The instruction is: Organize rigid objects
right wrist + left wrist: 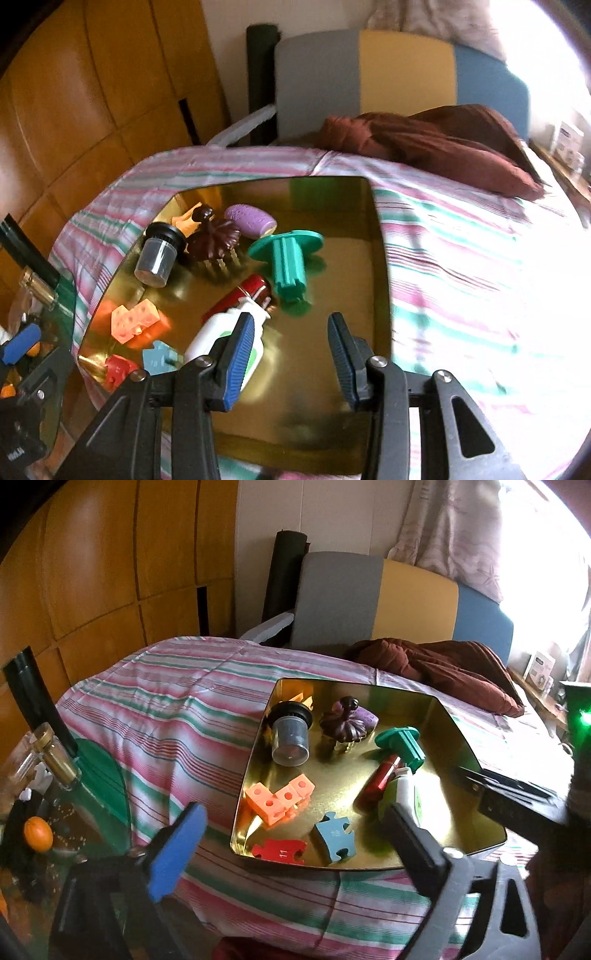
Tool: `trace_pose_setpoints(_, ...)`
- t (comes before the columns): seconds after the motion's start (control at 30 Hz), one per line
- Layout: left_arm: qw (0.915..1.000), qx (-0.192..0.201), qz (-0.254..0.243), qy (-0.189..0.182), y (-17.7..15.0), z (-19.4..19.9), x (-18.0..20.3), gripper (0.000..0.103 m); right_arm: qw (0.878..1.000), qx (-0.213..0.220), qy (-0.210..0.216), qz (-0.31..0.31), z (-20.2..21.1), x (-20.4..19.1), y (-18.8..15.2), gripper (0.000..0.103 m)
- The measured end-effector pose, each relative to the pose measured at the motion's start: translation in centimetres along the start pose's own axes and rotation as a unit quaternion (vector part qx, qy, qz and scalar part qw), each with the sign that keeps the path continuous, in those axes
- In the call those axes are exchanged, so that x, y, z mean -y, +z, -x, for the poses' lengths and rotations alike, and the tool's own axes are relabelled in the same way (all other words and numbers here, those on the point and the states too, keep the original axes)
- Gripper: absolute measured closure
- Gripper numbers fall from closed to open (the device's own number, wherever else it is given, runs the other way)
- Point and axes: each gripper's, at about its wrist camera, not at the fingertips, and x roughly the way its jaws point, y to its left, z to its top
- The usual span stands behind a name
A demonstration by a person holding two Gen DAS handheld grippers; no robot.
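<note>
The far right of both views was washed out by window glare, so the bed's (461, 236) striped cover faded to white toward three o'clock. In the left wrist view a dark blurred shape, likely the other tool's body, cut across the gold tray's (458, 738) rim at three o'clock and hid that corner. The glue bottle (221, 332) lay partly behind the right tool's (291, 350) blue pad, and its label could not be read. The numbers on the red puzzle piece (280, 851) and blue puzzle piece (334, 834) were small; only the red one's "11" could be made out.

The left tool (291, 845) stood wide with nothing between its jaws, over the tray's near edge at six o'clock. The right tool stood partly apart, empty, over bare tray floor.

In the tray, the orange cubes (279, 799) sat at nine o'clock, the clear cup with black lid (290, 738) at eleven, the brown hair clip (340, 722) and purple oval piece (251, 218) at twelve, the teal plastic part (400, 744) near one, and a red tube (378, 784) touching the glue bottle.

A glass tabletop (99, 775) with clutter lay at eight o'clock; a brown cloth (443, 668) lay beyond the tray.
</note>
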Motion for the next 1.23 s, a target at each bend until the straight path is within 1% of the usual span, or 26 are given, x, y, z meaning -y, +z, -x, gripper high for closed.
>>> trace_pose_setpoints(0.07,0.9999,0.013,-0.002,0.002,0.0,0.6,0.4,0.000,1.000,0.016,-0.007,-0.007,1.1,0.0,-0.9,0.062)
trace_pose_setpoints(0.13,0.9995,0.031,-0.004,0.008,0.0,1.3,0.8,0.000,1.000,0.022,-0.009,-0.009,1.7,0.0,-1.5,0.062)
trace_pose_setpoints(0.27,0.9991,0.041,0.010,0.007,0.1,2.1,1.0,0.000,0.999,0.031,-0.009,0.001,2.6,-0.7,-2.2,0.062)
trace_pose_setpoints(0.33,0.9989,0.040,0.018,0.015,0.0,2.3,1.0,0.000,0.999,0.039,-0.011,0.005,3.1,-0.9,-2.5,0.062)
trace_pose_setpoints(0.5,0.9982,0.040,0.019,0.040,-0.3,2.5,1.2,0.000,0.999,0.045,-0.011,0.005,3.6,-1.0,-2.8,0.062)
trace_pose_setpoints(0.63,0.9977,0.045,0.017,0.048,-0.4,2.7,1.1,0.000,0.999,0.045,-0.013,0.002,3.8,-0.8,-3.0,0.062)
trace_pose_setpoints(0.77,0.9976,0.048,0.008,0.050,-0.4,2.9,1.2,0.000,0.999,0.046,-0.013,0.002,3.9,-0.7,-3.1,0.062)
trace_pose_setpoints(0.97,0.9983,0.042,0.015,0.036,-0.5,2.9,1.1,0.000,0.999,0.046,-0.014,0.007,3.9,-0.8,-3.1,0.062)
trace_pose_setpoints(1.07,0.9976,0.053,0.010,0.042,-0.6,3.0,1.3,0.001,0.999,0.045,-0.014,0.009,3.9,-1.0,-3.1,0.062)
trace_pose_setpoints(1.23,0.9980,0.047,0.016,0.040,-0.5,2.8,1.1,0.000,0.999,0.043,-0.014,0.012,3.7,-1.2,-3.1,0.062)
